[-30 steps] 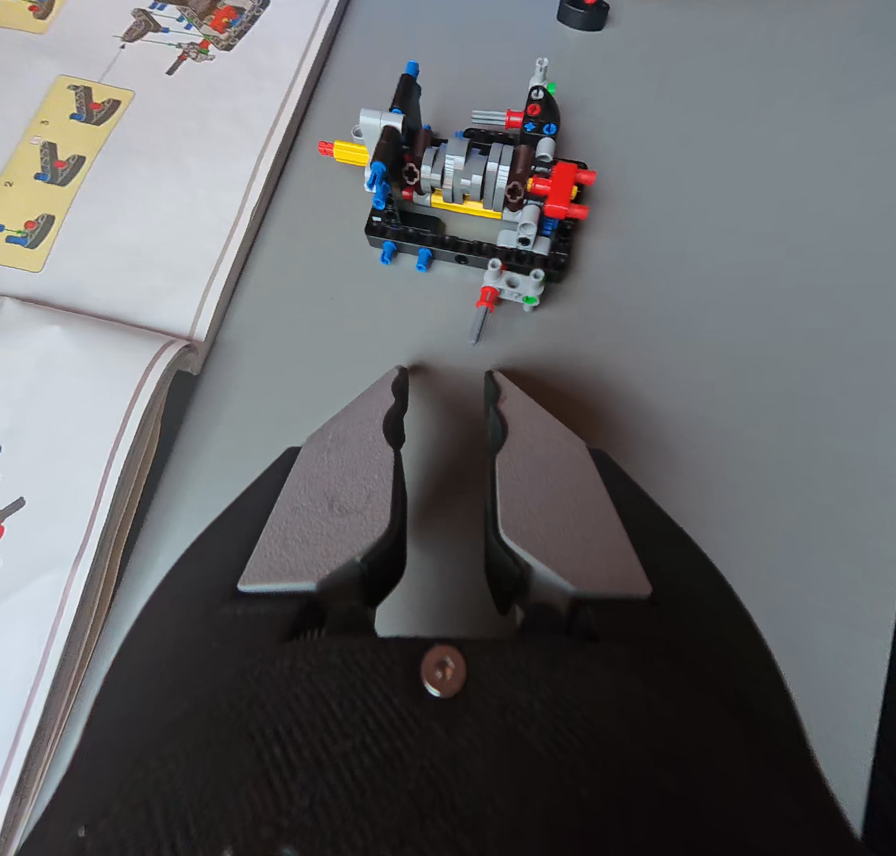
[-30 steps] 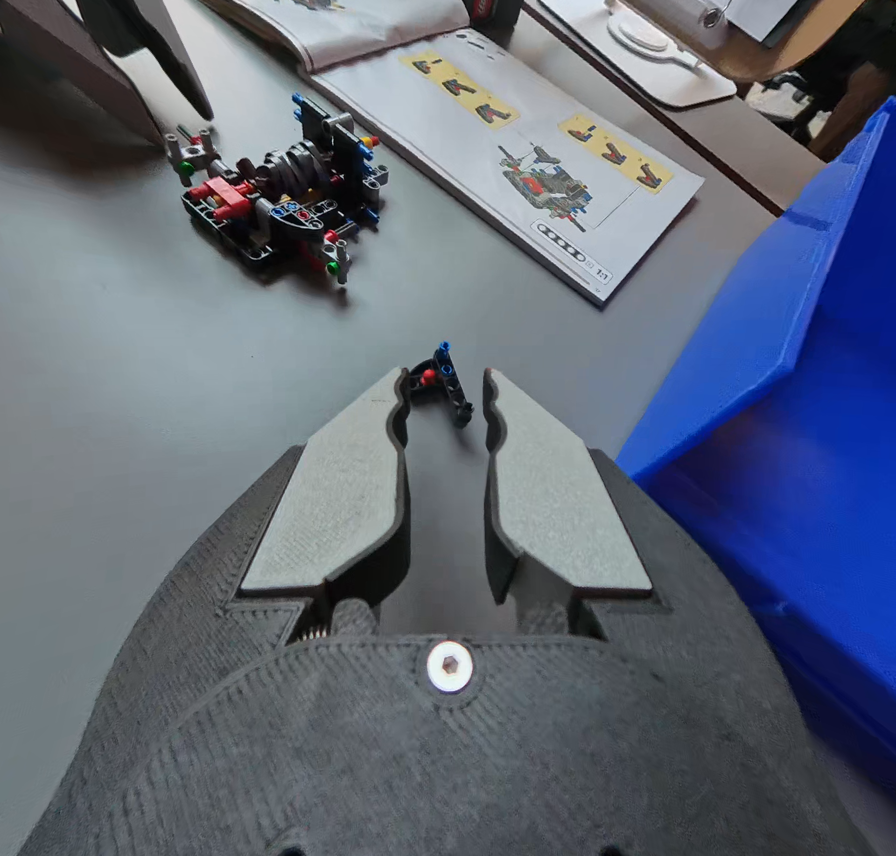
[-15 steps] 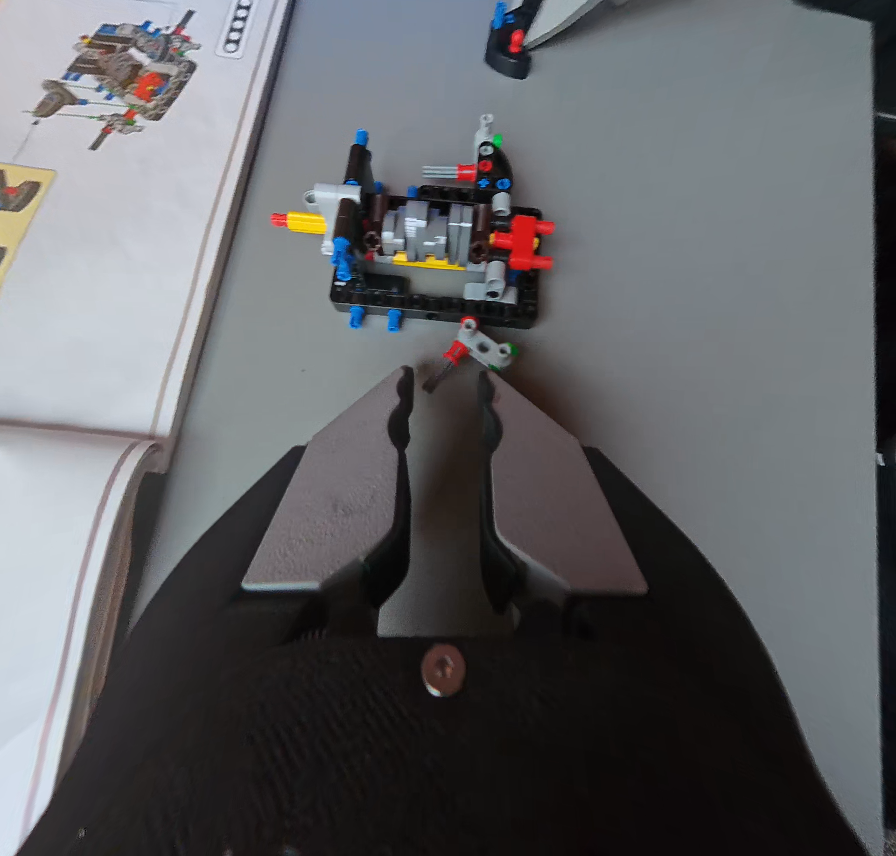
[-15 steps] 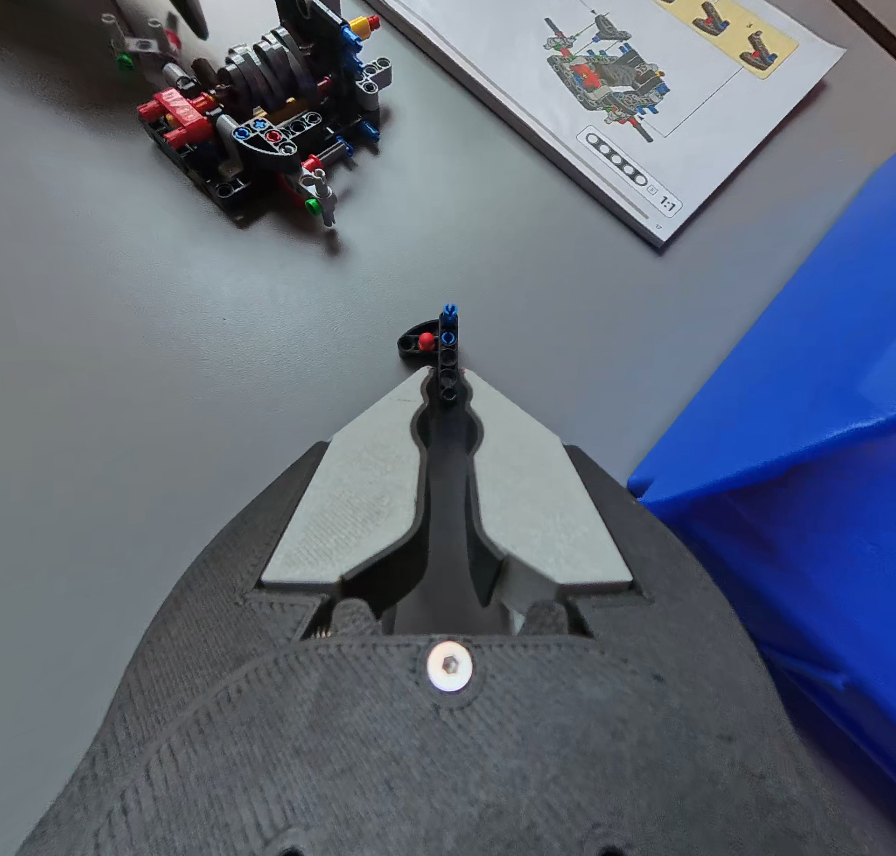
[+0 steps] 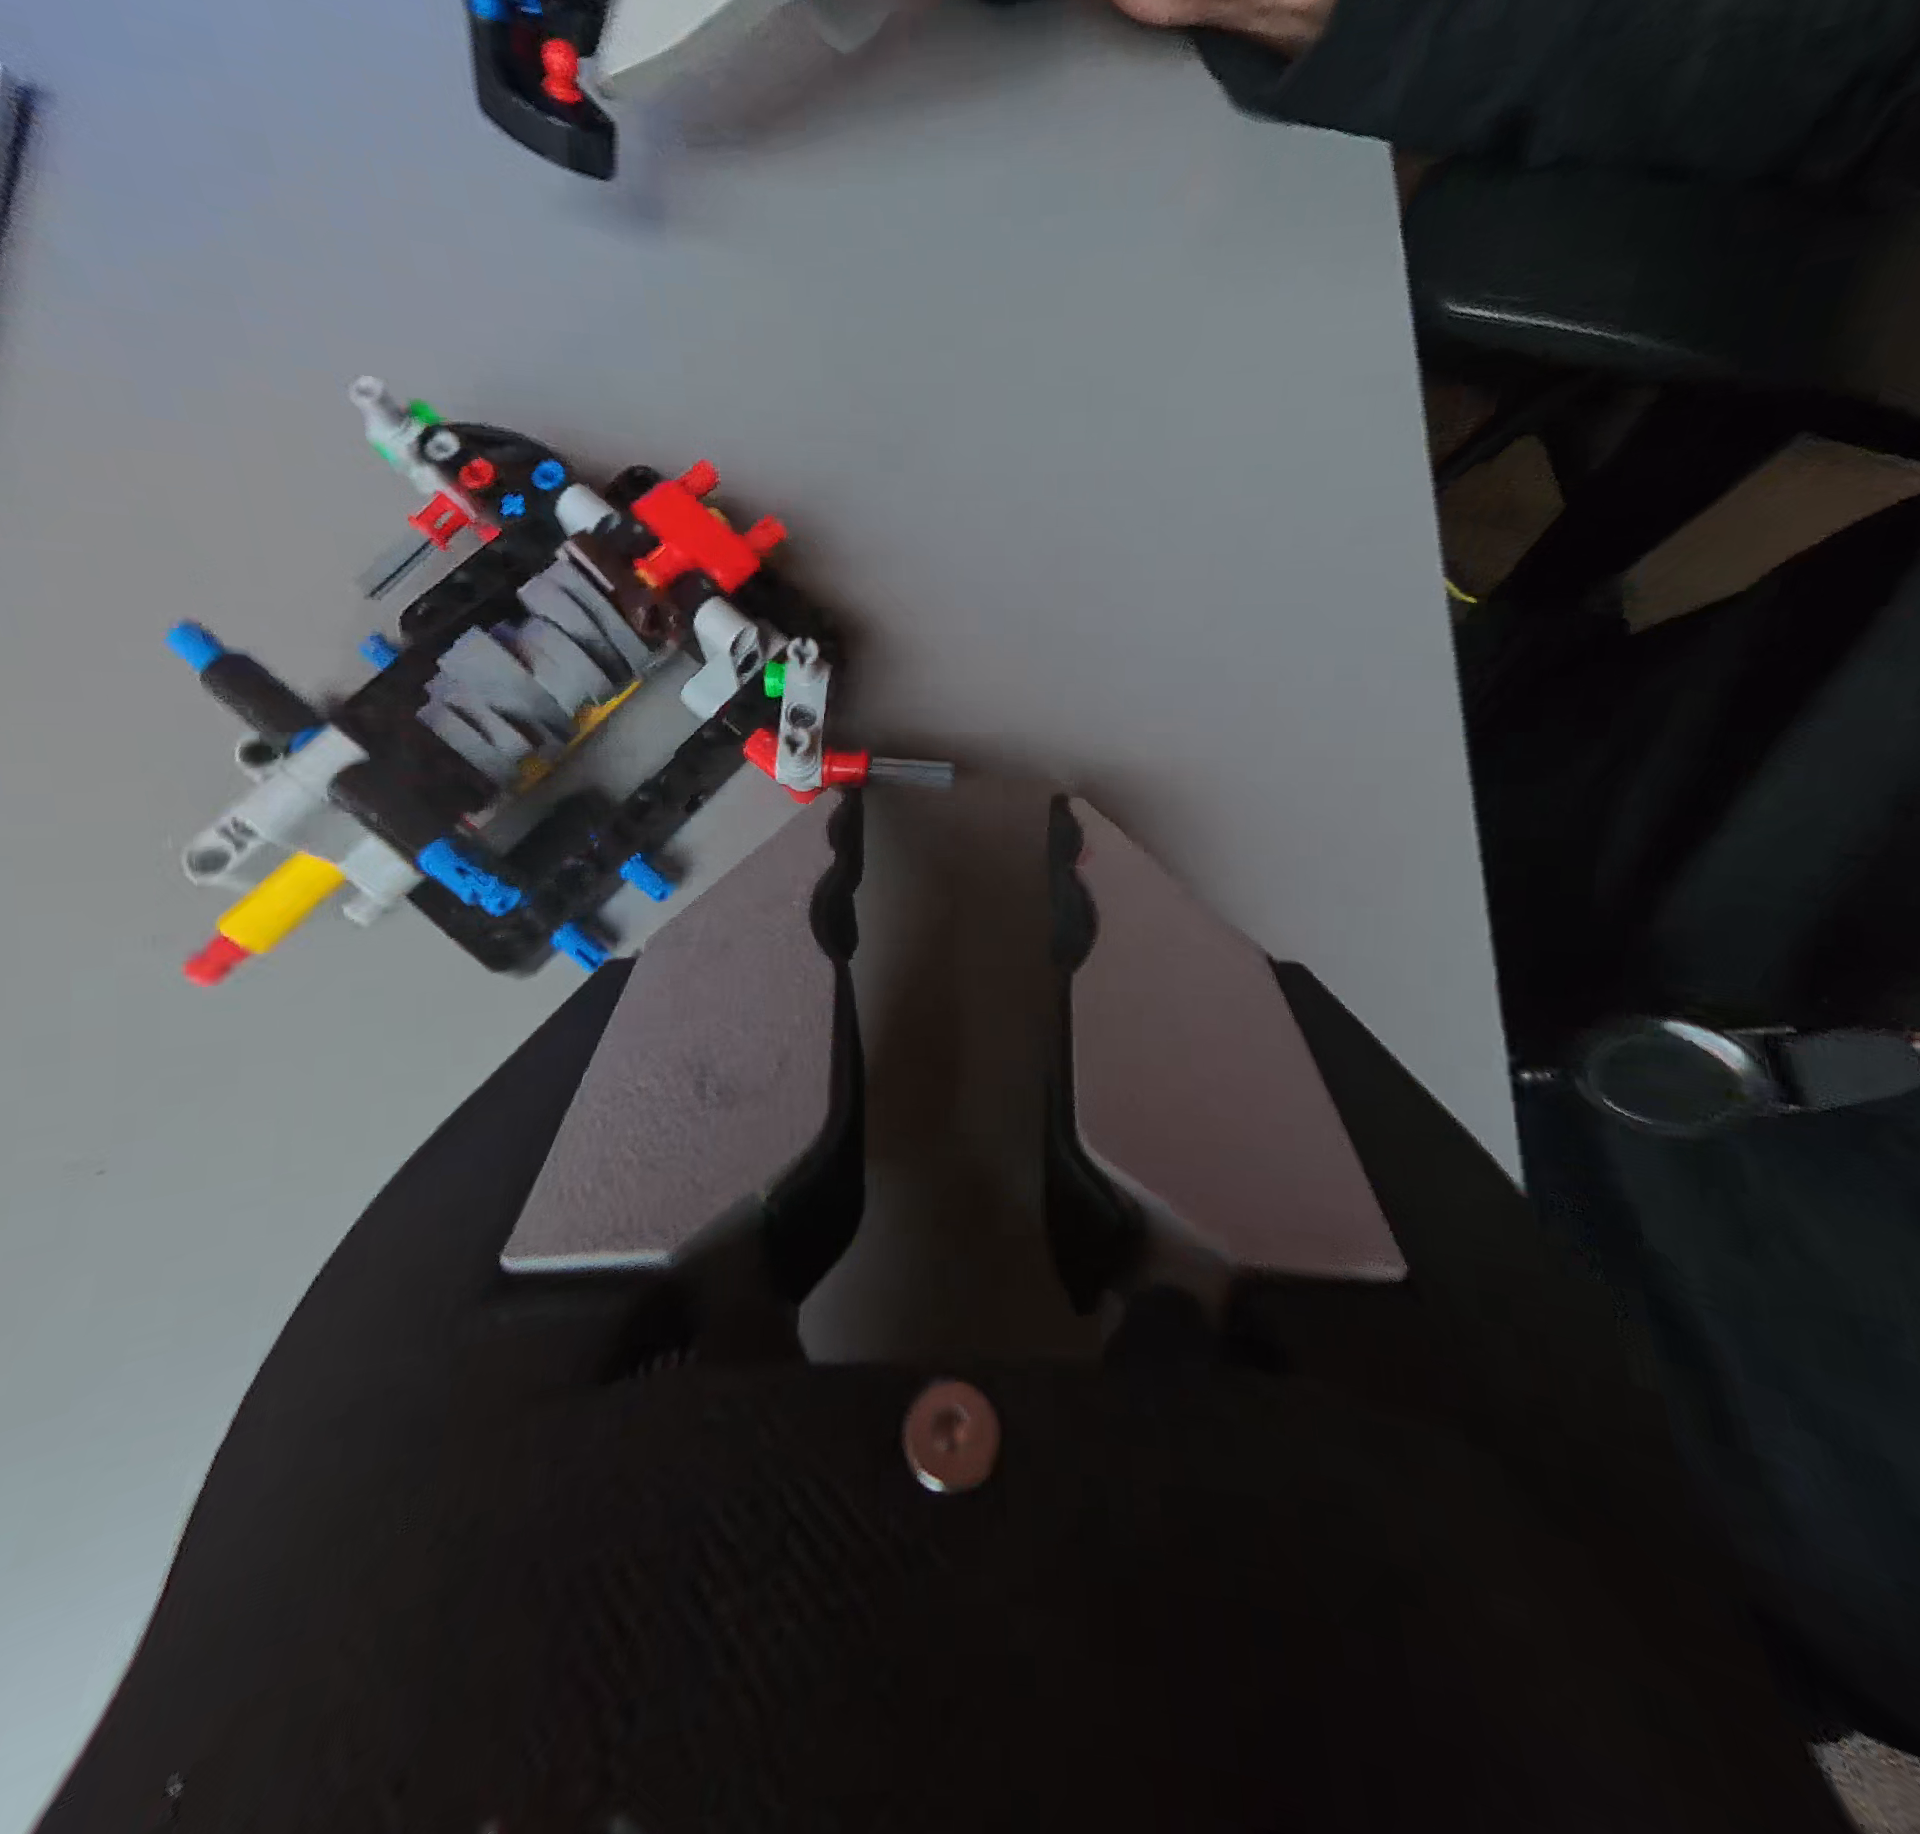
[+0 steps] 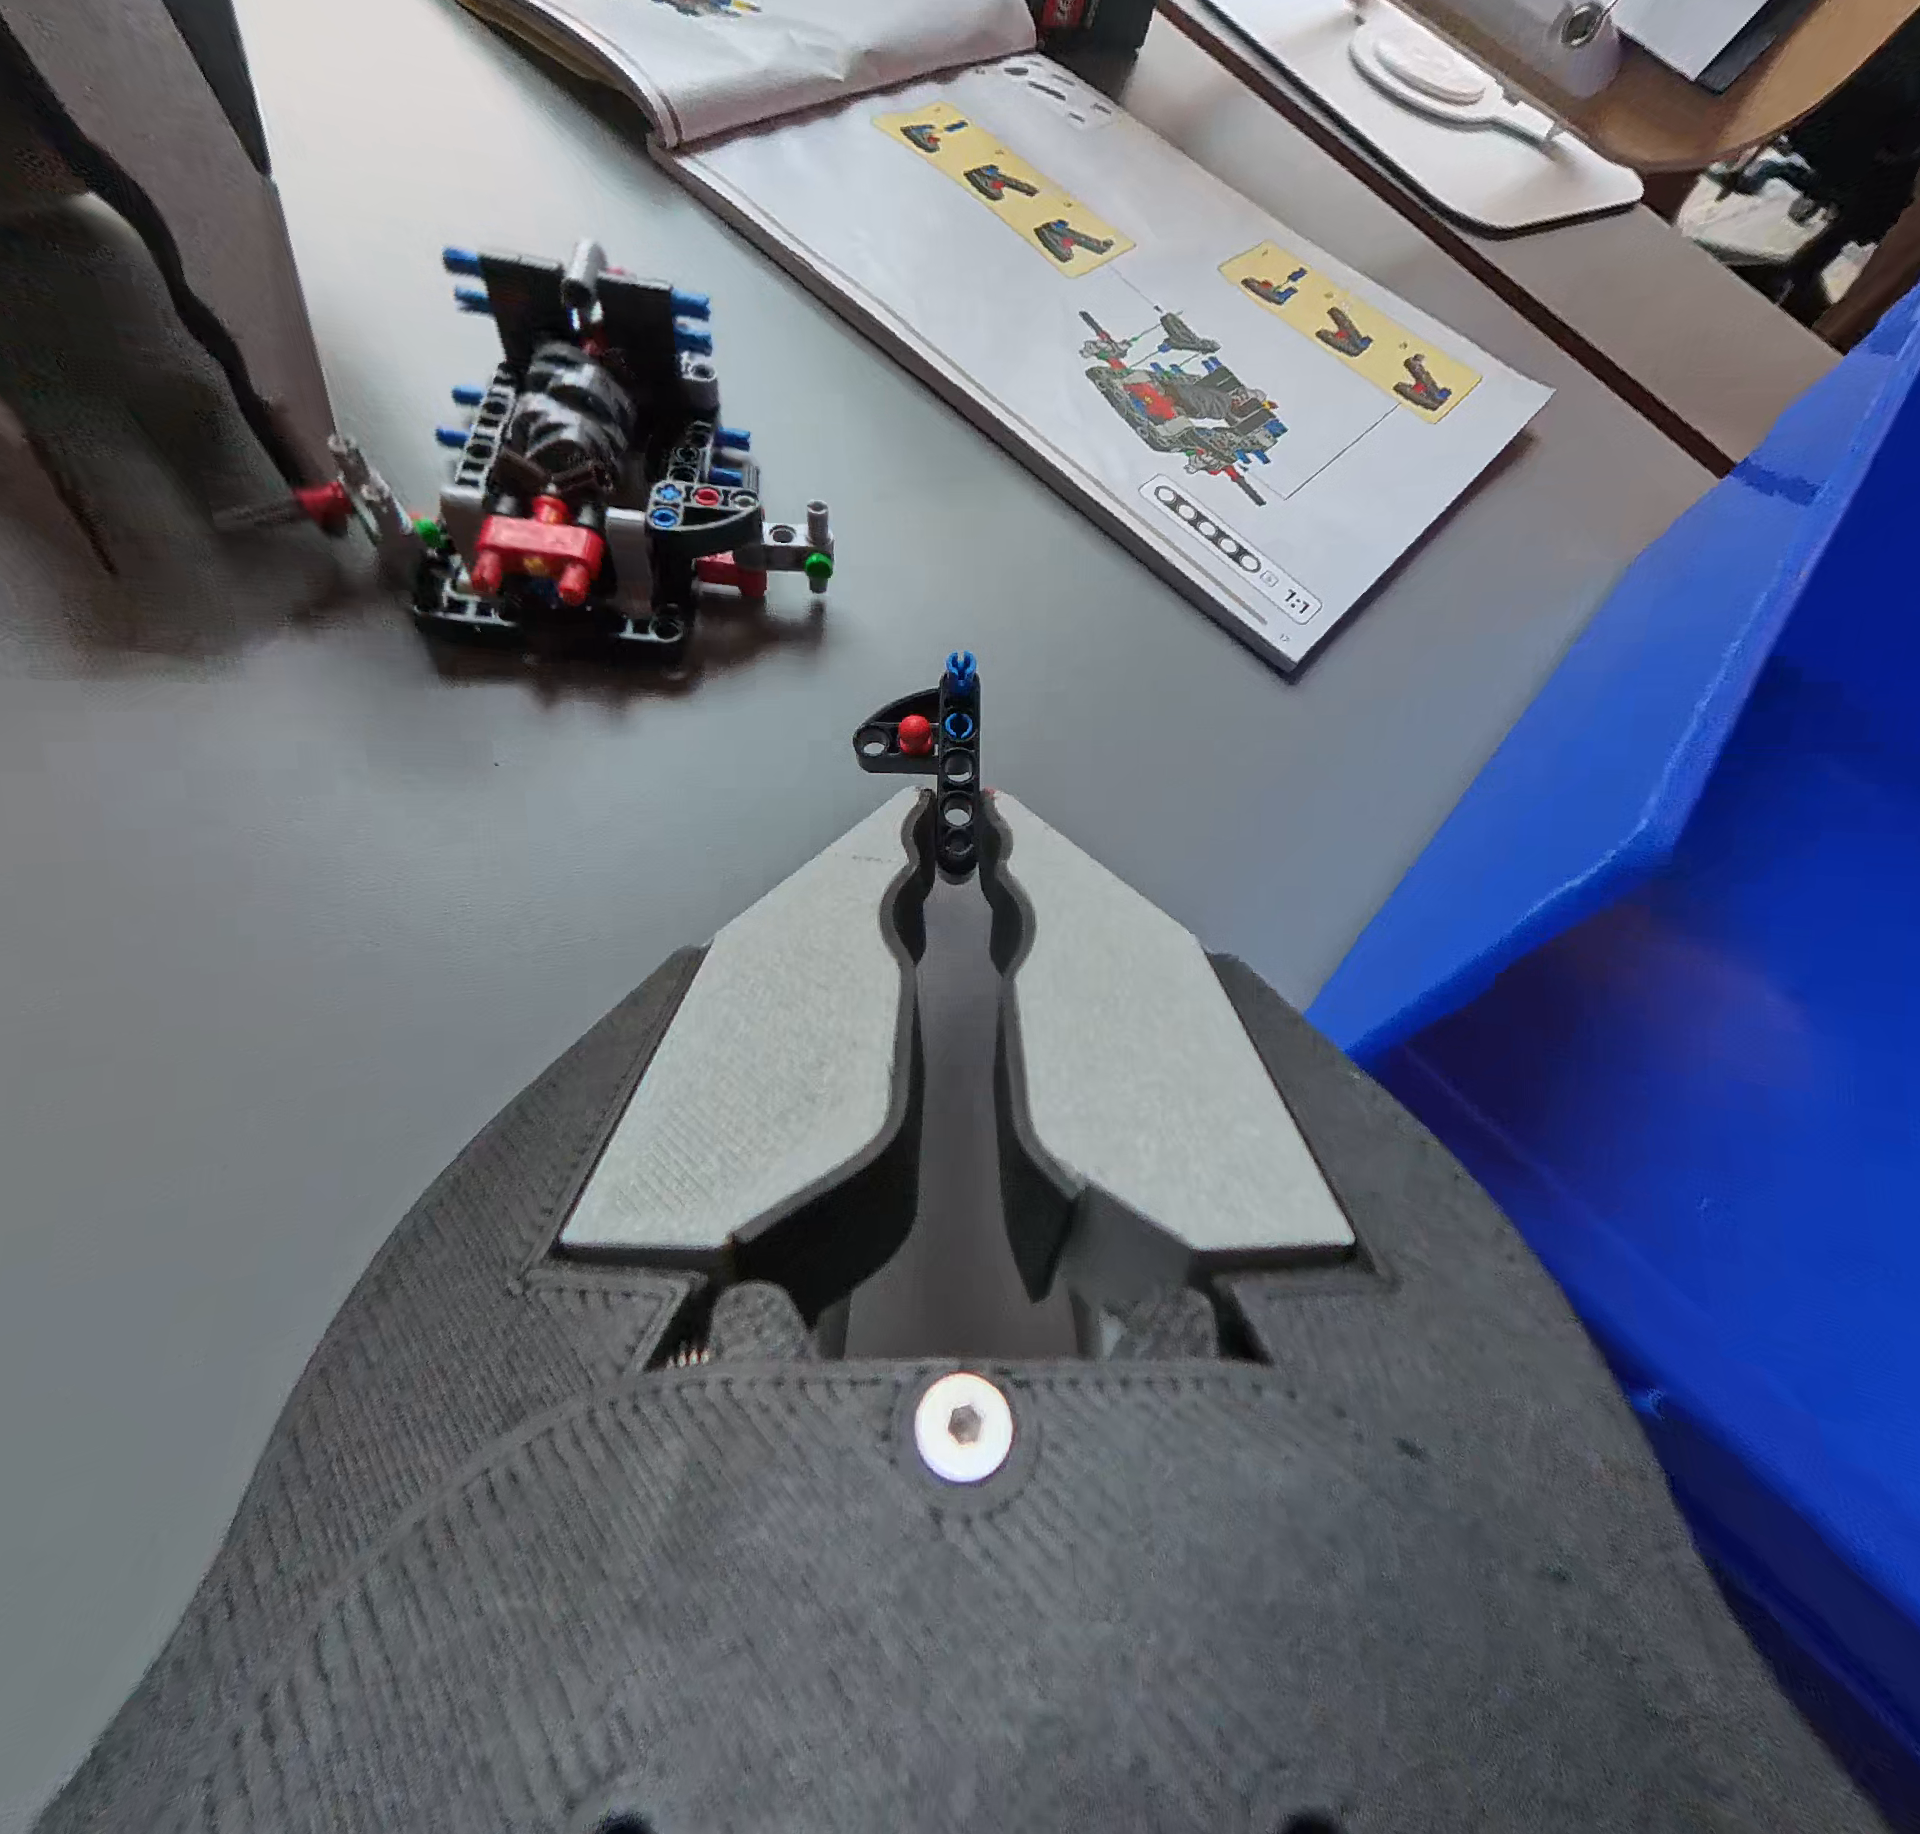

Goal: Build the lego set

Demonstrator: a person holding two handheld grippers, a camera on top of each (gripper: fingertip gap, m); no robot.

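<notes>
The part-built lego model (image 5: 520, 683), a black frame with grey gears and red, blue and yellow pins, lies on the grey table; it also shows in the right wrist view (image 6: 582, 454). A small grey connector piece with a red pin and grey axle (image 5: 821, 735) sits at its near corner, touching my left gripper's left fingertip (image 5: 844, 828). My left gripper (image 5: 951, 818) is open and empty. My right gripper (image 6: 956, 813) is shut on a black curved lego piece (image 6: 940, 745) with a red and a blue pin, held above the table; it also shows in the left wrist view (image 5: 540, 70).
An open instruction booklet (image 6: 1039, 257) lies beyond the model. A blue bin (image 6: 1662, 953) stands close on the right of my right gripper. The table edge (image 5: 1444, 641) runs just right of my left gripper, with a person's dark sleeve (image 5: 1558, 39) past it.
My left gripper has swung round to the model's corner, now beside the small connector piece. My right gripper shut on the black curved piece and lifted it off the table.
</notes>
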